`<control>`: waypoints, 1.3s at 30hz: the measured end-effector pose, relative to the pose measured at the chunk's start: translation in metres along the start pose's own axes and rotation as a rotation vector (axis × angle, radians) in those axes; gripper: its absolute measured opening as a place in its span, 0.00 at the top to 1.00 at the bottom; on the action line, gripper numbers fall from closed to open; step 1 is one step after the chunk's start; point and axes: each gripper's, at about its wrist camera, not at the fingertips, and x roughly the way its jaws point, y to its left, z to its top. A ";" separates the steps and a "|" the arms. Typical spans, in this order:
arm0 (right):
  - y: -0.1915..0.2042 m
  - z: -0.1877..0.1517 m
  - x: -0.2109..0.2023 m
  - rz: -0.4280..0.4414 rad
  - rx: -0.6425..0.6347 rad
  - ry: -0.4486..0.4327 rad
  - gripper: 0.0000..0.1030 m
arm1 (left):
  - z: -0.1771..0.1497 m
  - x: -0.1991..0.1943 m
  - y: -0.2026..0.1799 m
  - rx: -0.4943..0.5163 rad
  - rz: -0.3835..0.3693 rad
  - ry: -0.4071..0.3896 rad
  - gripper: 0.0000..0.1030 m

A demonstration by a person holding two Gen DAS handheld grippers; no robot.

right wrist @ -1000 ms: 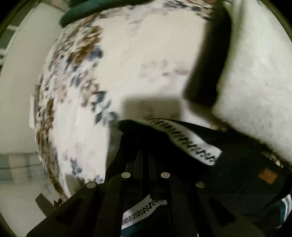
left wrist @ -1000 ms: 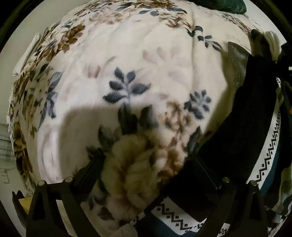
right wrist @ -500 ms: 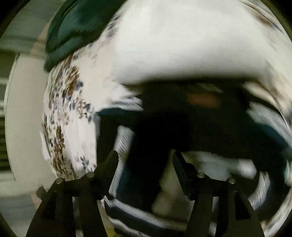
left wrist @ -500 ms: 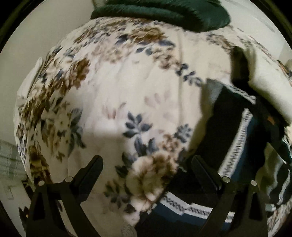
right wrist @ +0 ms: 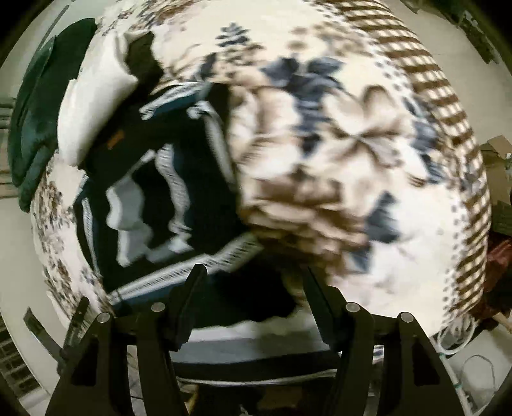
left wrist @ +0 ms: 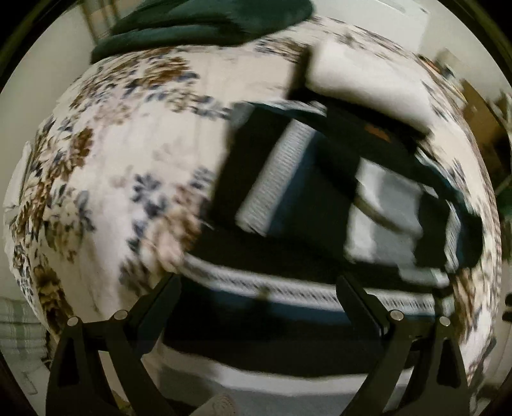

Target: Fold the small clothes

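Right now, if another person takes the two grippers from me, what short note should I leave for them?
Left gripper: open, holding nothing, above the dark patterned sweater.
Right gripper: open, holding nothing, at the sweater's near edge.
The sweater lies on the floral blanket, partly folded and still bunched; both views are blurred. A white folded item sits beyond it.
Left to do: finish and flatten the fold.

A floral blanket (left wrist: 121, 153) covers the bed — on it lie a dark patterned sweater (left wrist: 304, 198), a white pillow (left wrist: 361, 80) and a dark green cushion (left wrist: 204, 22).
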 end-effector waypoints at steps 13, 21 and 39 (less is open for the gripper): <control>-0.103 0.042 0.004 0.081 -0.198 0.116 0.38 | -0.197 -0.007 -0.215 0.111 0.042 0.224 0.04; -0.100 0.080 0.011 0.093 -0.329 0.134 0.38 | -0.263 0.035 -0.289 0.168 0.071 0.284 0.04; 0.014 0.186 0.094 0.469 -0.352 0.227 0.08 | -0.240 -0.028 -0.251 0.058 0.095 0.106 0.92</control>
